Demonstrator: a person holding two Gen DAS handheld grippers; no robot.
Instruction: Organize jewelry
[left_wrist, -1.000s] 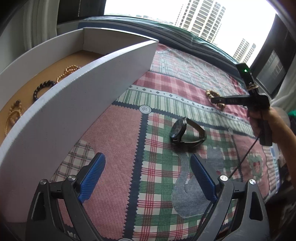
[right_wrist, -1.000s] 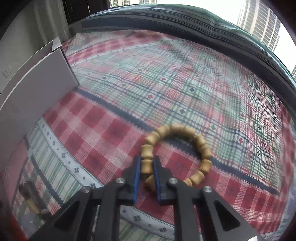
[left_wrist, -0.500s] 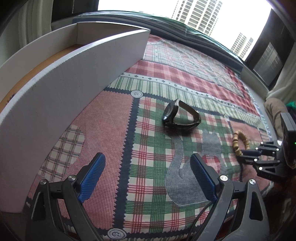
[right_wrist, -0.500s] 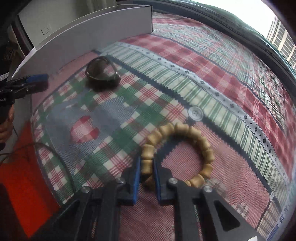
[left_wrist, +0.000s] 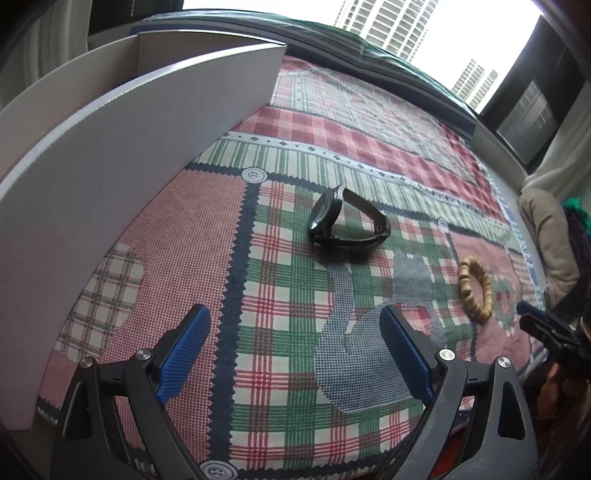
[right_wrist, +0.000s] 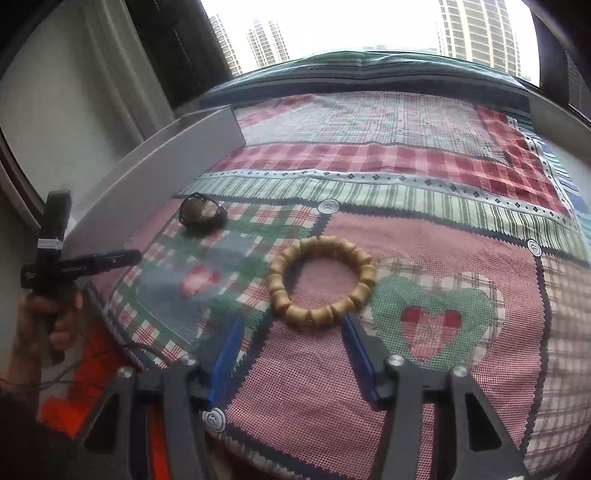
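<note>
A tan wooden bead bracelet lies flat on the patchwork cloth just beyond my right gripper, which is open and empty. The bracelet also shows in the left wrist view at the right. A black wristwatch rests on its side on the cloth, ahead of my left gripper, which is open and empty and well short of it. The watch shows small in the right wrist view. The white tray stands at the left; its inside is hidden by its wall.
The patchwork cloth covers the table. The tray's tall white wall runs along the left side. My left gripper appears in the right wrist view near the table's front-left edge. Windows and a dark sill lie beyond the table.
My right gripper carried the bead bracelet toward the front of the cloth, set it down, opened and drew back. My left gripper stayed open and shifted slightly.
</note>
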